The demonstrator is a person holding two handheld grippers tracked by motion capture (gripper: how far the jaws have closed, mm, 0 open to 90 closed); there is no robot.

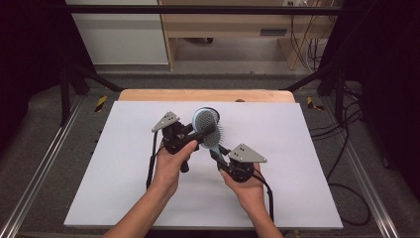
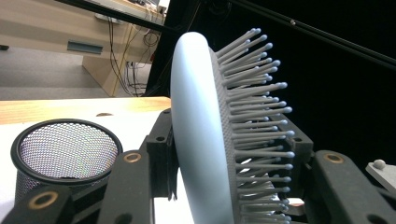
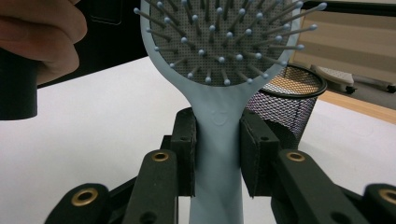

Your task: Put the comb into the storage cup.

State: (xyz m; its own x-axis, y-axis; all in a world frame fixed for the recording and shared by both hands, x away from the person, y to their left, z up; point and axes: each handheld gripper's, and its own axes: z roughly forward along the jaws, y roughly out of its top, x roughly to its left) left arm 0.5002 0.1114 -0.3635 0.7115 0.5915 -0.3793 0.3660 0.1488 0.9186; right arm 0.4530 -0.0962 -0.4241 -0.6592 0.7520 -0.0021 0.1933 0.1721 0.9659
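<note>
Both grippers are on the hairbrush (image 1: 207, 127), held in the air above the middle of the table (image 1: 124, 163).

Right gripper (image 3: 218, 156): jaws clamped on the brush handle just below the head, 1 pad on each side of the neck. Bristles face its camera. That grip carries the weight and sets the orientation.

Left gripper (image 2: 229, 154): jaws straddle the brush head, 1 pad against the smooth back, the other on the bristle side. They look closed on the head, though the bristle-side contact is partly hidden by the pins. Seen edge-on here, the head stands roughly upright.

Mesh cup (image 2: 65, 149): black wire pen-holder type, standing on the white table sheet just behind the brush, open end up. In the right gripper view it sits directly behind the head.

My read: 2-point hold is for a handover or a re-aim, with the cup as the likely destination. The handle grip leaves the head free, the head grip leaves the handle free, so 1 side has to let go before the brush can go in handle-first.

Risk: bristle-side pad has poor purchase, so the head could slip or twist.
</note>
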